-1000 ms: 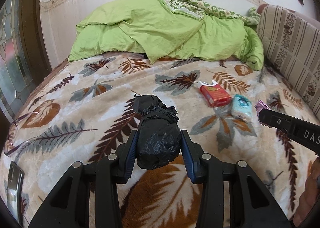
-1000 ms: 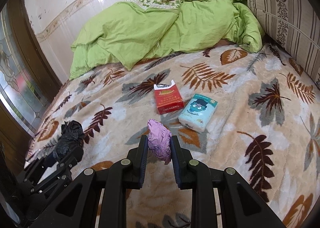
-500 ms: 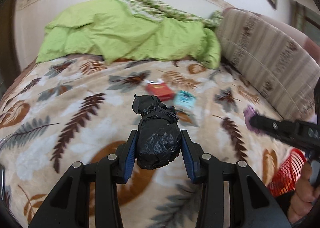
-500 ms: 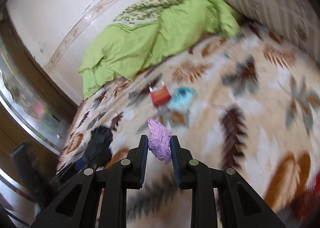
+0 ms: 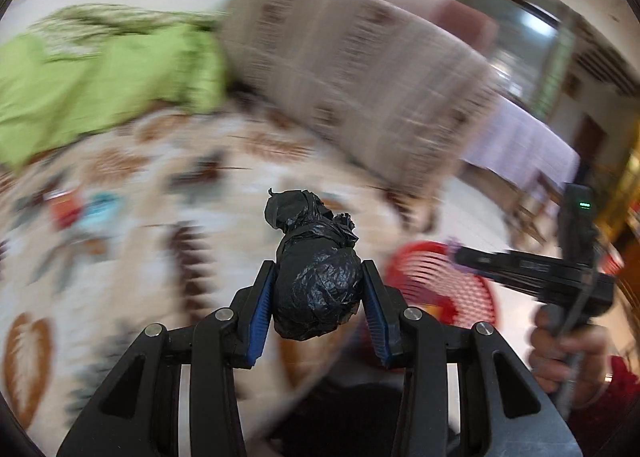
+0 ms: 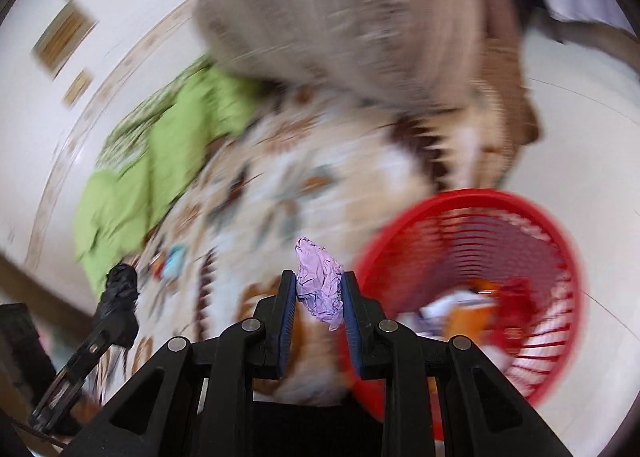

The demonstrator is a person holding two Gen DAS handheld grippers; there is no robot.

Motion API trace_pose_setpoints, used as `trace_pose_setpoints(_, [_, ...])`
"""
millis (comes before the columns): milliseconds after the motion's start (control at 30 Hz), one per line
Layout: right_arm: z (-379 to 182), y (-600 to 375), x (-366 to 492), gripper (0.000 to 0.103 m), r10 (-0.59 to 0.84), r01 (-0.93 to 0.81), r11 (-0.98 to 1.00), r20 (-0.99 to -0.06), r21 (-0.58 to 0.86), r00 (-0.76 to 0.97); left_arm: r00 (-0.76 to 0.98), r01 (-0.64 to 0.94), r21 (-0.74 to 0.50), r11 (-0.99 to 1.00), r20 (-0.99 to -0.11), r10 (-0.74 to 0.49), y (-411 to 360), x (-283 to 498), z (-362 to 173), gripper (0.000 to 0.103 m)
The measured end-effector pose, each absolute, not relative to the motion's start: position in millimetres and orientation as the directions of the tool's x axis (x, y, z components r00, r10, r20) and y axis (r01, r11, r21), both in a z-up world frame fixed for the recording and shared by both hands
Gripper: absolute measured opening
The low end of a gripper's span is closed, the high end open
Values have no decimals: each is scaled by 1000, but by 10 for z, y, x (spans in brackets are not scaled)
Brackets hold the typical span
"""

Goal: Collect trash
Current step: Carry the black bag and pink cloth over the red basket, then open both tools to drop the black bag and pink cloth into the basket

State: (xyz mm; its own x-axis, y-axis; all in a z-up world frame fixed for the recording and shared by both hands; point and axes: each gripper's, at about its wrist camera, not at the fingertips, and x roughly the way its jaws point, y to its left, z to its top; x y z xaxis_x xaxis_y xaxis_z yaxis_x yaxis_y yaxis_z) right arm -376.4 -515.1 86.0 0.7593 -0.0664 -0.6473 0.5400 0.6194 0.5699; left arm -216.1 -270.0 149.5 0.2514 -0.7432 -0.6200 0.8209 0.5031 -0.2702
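Observation:
My left gripper (image 5: 318,289) is shut on a crumpled black plastic bag (image 5: 316,273), held over the bed's edge. My right gripper (image 6: 318,297) is shut on a crumpled purple wrapper (image 6: 318,283). A red mesh basket (image 6: 560,257) stands on the white floor just right of the wrapper, with bits of rubbish inside. In the left wrist view the red basket (image 5: 476,297) lies behind the right gripper (image 5: 456,255), which a hand (image 5: 568,353) holds. The left gripper with the black bag (image 6: 120,285) shows at the lower left of the right wrist view.
A leaf-patterned blanket (image 5: 120,217) covers the bed, with a green duvet (image 5: 100,85) at its far end and a striped cushion (image 5: 340,89) beside it. A red packet (image 5: 64,209) and a blue pack (image 5: 100,209) lie blurred on the blanket. White floor (image 6: 580,129) surrounds the basket.
Both grippers swung right from over the bed toward its edge, still gripping their loads. The red basket and floor came into view; the packets slid left.

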Motion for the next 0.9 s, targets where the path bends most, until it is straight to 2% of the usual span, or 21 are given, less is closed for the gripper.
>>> trace_pose_setpoints(133, [839, -5421, -4082, 26, -100, 574, 567, -642, 591, 760, 104, 867, -315, 386, -643, -759, -3339, -2524, 1514, 40])
trace_pose_setpoints(167, [826, -5475, -4146, 32, -110, 584, 558, -644, 590, 757, 72, 874, -325, 363, -650, -757, -3499, -2612, 1509, 41])
trace_pose_setpoints(200, [815, -5521, -4179, 43, -116, 592, 549, -648, 590, 753, 47, 880, -330, 343, -657, -752, -3655, -2696, 1494, 48])
trace_pose_setpoints(267, [787, -5608, -4264, 54, -137, 619, 519, -658, 589, 740, 30, 889, -317, 330, -680, -733, -3896, -2827, 1459, 62])
trace_pose_setpoints(500, [761, -5679, -4398, 54, -145, 609, 509, -637, 608, 757, 93, 877, -284, 388, -691, -717, -3715, -2713, 1417, 62])
trace_pose_setpoints(700, [769, -5406, -3968, 54, -61, 548, 569, -633, 613, 772, 235, 806, -252, 536, -695, -680, -3042, -2223, 1330, 64])
trace_pose_setpoints(900, [758, -4934, -3375, 54, 54, 469, 641, -645, 607, 762, 402, 682, -172, 711, -724, -561, -2277, -1725, 1141, 65])
